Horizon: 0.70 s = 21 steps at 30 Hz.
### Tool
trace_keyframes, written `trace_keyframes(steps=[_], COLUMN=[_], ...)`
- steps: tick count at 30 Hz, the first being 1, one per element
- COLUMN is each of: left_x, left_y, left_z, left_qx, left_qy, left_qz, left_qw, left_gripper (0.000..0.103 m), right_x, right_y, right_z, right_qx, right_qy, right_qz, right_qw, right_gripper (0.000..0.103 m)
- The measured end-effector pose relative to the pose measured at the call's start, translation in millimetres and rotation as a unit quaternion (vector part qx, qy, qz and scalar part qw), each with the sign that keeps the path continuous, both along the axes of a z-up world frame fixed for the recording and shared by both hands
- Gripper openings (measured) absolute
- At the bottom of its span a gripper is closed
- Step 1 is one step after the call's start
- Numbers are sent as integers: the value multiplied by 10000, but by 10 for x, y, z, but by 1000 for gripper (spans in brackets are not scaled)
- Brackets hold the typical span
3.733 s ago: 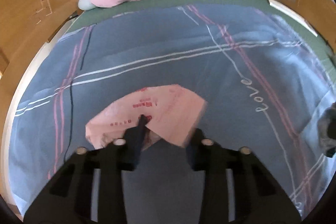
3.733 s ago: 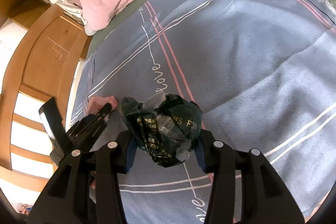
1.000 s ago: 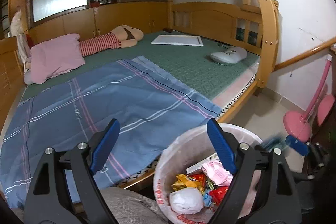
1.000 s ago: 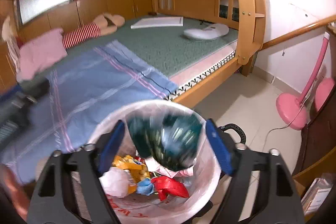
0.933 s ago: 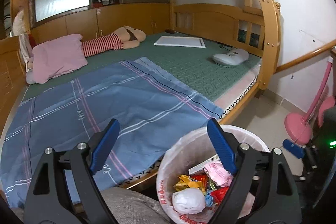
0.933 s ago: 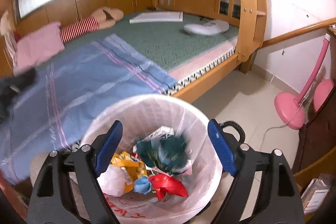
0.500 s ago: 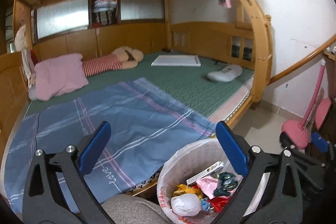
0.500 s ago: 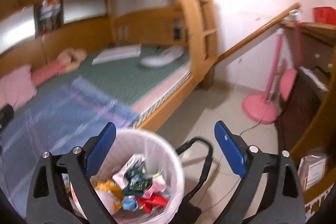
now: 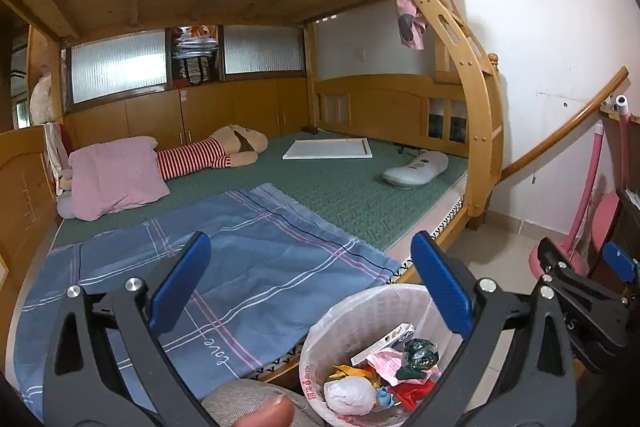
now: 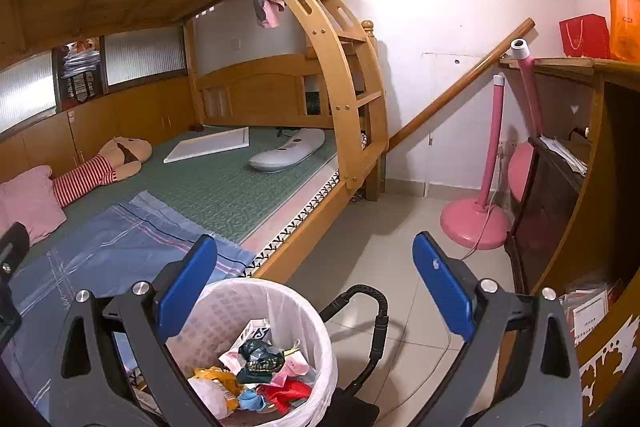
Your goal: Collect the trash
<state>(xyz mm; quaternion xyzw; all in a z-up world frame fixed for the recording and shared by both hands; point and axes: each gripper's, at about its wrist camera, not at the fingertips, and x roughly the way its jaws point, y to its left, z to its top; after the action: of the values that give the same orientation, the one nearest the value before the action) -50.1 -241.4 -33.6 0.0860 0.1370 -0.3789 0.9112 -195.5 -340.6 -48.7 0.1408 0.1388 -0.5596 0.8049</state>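
A white-lined trash bin [image 9: 320,343] [image 10: 244,303] stands on the floor beside the bed, below both grippers. Inside it, on top of other wrappers, lie the crumpled dark green bag [image 9: 418,353] [image 10: 260,353] and the pink bag [image 9: 384,361]. My left gripper [image 9: 310,247] hangs above the bin's near-left side, open, with nothing between its blue pads. My right gripper [image 10: 316,245] is above the bin too, open and empty.
A wooden bunk bed carries a blue checked blanket [image 9: 248,267], a pink pillow [image 9: 112,175] and a striped doll. The bed ladder [image 10: 352,99], a pink fan stand [image 10: 476,219], a black handle [image 10: 376,311] and a wooden cabinet [image 10: 592,227] ring the tiled floor.
The dark green bag dropped out of the right gripper into the bin. Both grippers opened wider and rose away from the bin, so more of the room shows.
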Motion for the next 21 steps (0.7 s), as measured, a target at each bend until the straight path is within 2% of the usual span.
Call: trace_keyframes(steps=[21], left_x=[16], left_y=[121], left_z=[47], left_qx=[-49], left_qy=[51], left_qz=[-72], left_qw=[9999], left_gripper=[100], right_x=[51], right_y=[102], right_z=[26], right_qx=[-169], right_qy=[38], right_qz=[176], right_qw=[9997], right_gripper=[97])
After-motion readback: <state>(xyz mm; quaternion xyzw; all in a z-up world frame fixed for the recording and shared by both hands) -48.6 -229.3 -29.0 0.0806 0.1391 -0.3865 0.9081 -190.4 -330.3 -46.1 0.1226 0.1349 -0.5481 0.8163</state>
